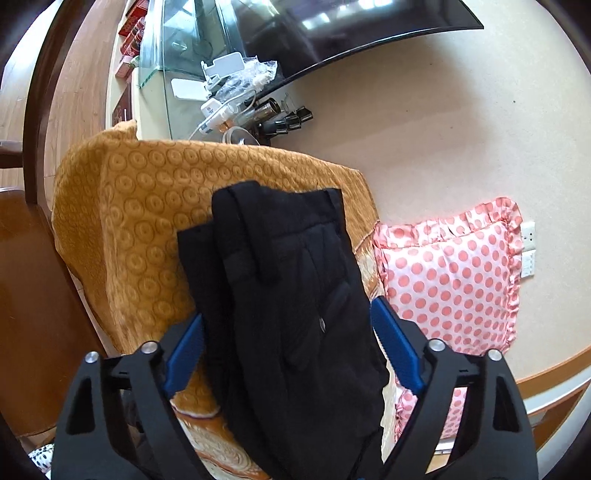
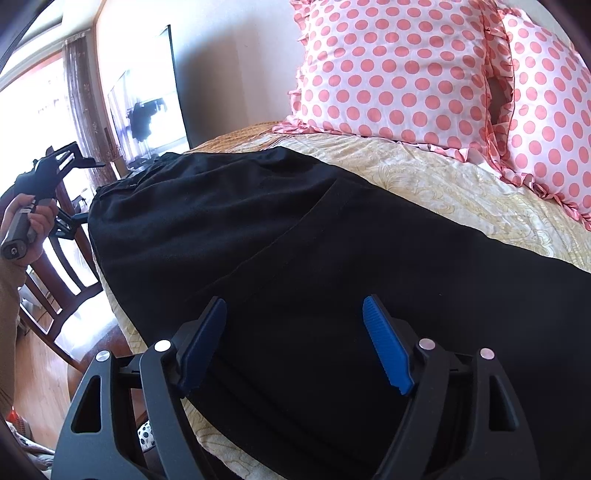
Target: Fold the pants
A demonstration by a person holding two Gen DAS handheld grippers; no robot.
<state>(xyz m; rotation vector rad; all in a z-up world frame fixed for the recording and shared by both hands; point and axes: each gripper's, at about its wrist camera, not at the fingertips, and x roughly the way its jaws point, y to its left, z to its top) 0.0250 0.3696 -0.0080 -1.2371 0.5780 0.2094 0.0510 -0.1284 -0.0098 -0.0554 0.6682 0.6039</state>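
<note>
Black pants [image 2: 295,221] lie spread along the bed [image 2: 443,184], waist end toward the far left. In the left wrist view the waist end [image 1: 295,277], with a belt loop and a pocket button, runs between the blue pads [image 1: 395,347] of my left gripper [image 1: 288,310]. Its jaws stand wide at either edge of the fabric, and I see no pinch or bunching. The right wrist view shows a hand holding that left gripper [image 2: 92,190] at the waist end. My right gripper [image 2: 295,301] hangs open just over the leg part, its pads apart with flat cloth below.
Pink polka-dot pillows [image 2: 388,66] lean on the wall at the bed's head. An orange patterned cover [image 1: 147,206] drapes the bed's end. Beyond it stand a glass shelf with clutter [image 1: 229,96] and a TV [image 1: 332,26]. A wooden chair [image 2: 66,273] is beside the bed.
</note>
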